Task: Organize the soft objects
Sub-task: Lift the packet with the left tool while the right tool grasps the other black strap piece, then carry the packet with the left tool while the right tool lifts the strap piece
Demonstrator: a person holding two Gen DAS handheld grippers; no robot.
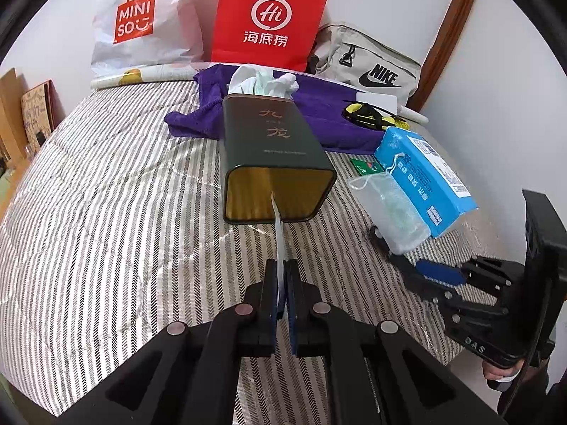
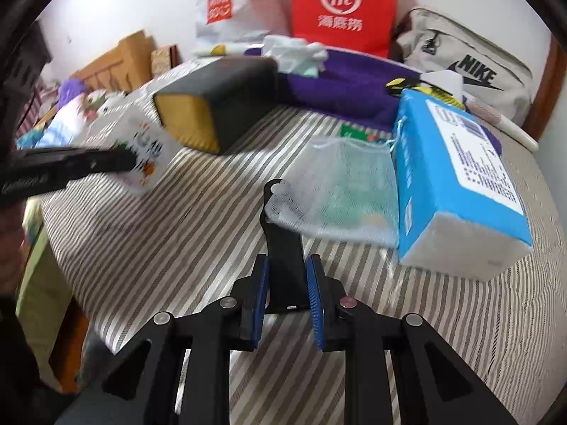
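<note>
Mesh pouch (image 2: 340,191) just ahead of right gripper (image 2: 288,283), pinching black clip (image 2: 283,248); left gripper (image 1: 282,283) pinching card (image 1: 280,237).

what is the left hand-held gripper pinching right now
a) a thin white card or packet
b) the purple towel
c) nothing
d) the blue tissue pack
a: the left hand-held gripper is closed on a thin white card, seen edge-on in front of the dark tin.

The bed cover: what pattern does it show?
Grey-and-white stripes on the bed cover, clearest in the left wrist view.
</note>
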